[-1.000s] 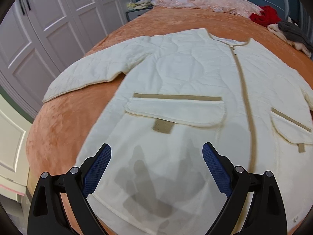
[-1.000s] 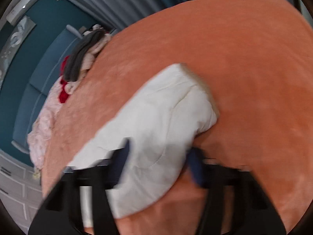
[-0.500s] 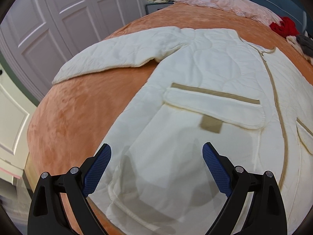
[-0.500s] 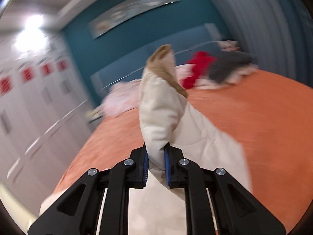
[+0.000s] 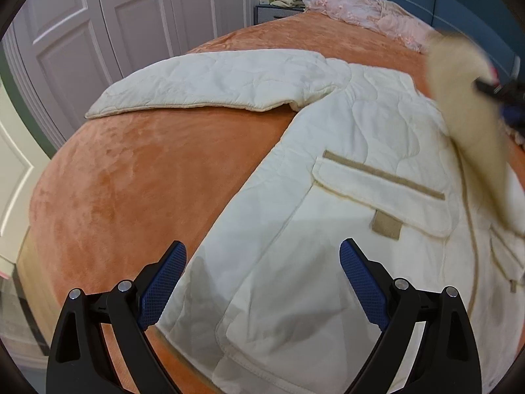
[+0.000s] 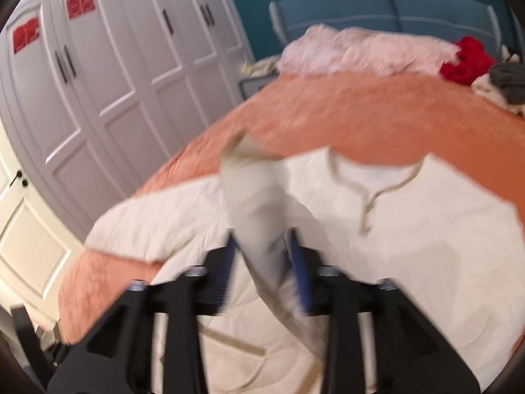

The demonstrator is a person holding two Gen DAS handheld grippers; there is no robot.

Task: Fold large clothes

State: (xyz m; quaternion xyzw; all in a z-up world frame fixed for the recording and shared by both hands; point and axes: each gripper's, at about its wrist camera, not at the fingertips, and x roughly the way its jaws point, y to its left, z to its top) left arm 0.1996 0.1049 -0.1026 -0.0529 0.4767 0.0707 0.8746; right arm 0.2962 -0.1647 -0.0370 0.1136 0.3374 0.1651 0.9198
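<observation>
A cream quilted jacket [image 5: 344,197] lies front up on the orange bed [image 5: 147,164], its left sleeve [image 5: 213,82] stretched out flat. My left gripper [image 5: 262,246] hovers open over the jacket's lower left hem with nothing between its fingers. In the right wrist view the jacket [image 6: 410,229] lies below with its collar facing away. The other sleeve [image 6: 256,197] stands up, blurred, between the pads of my right gripper [image 6: 262,239], whose jaws are opening. The left wrist view catches that raised sleeve [image 5: 469,115] at the right edge, over the jacket body.
Grey wardrobe doors [image 6: 115,82] run along the left of the bed. A pink garment [image 6: 361,52], a red one [image 6: 466,62] and a grey one [image 6: 508,78] lie heaped by the blue headboard [image 6: 377,10]. A nightstand [image 5: 279,13] stands at the far corner.
My right gripper lifted the sleeve off the bed and swung it over the jacket body, and its jaws have parted. The left gripper drifted left along the hem, still open.
</observation>
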